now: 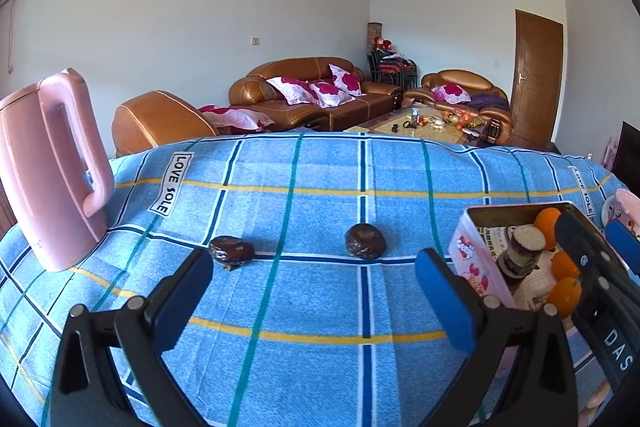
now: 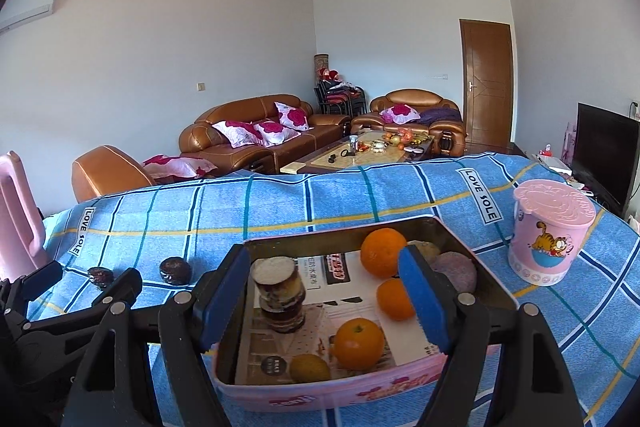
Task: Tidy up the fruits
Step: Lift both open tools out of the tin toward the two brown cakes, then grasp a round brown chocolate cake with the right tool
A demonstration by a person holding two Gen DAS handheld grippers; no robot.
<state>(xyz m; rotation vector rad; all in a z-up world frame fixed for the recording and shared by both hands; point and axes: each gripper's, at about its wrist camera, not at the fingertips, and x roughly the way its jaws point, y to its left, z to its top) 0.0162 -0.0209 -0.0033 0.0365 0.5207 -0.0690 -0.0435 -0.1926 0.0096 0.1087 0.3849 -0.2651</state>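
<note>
Two dark brown wrinkled fruits lie on the blue checked cloth: one on the left point(image 1: 232, 251) and one on the right point(image 1: 365, 241); both also show small in the right wrist view point(image 2: 175, 270). My left gripper point(image 1: 316, 291) is open and empty just before them. A pink tin box point(image 2: 332, 389) holds three oranges point(image 2: 383, 251), a yellow-green fruit point(image 2: 309, 367), a cut sugarcane piece point(image 2: 280, 293) and a purple fruit point(image 2: 460, 271). My right gripper point(image 2: 324, 297) is open and empty above the box; it also shows in the left wrist view point(image 1: 600, 247).
A pink kettle point(image 1: 48, 167) stands on the left of the table. A pink lidded cup point(image 2: 550, 231) stands right of the box. Brown sofas point(image 1: 312, 95) and a coffee table lie beyond the table's far edge.
</note>
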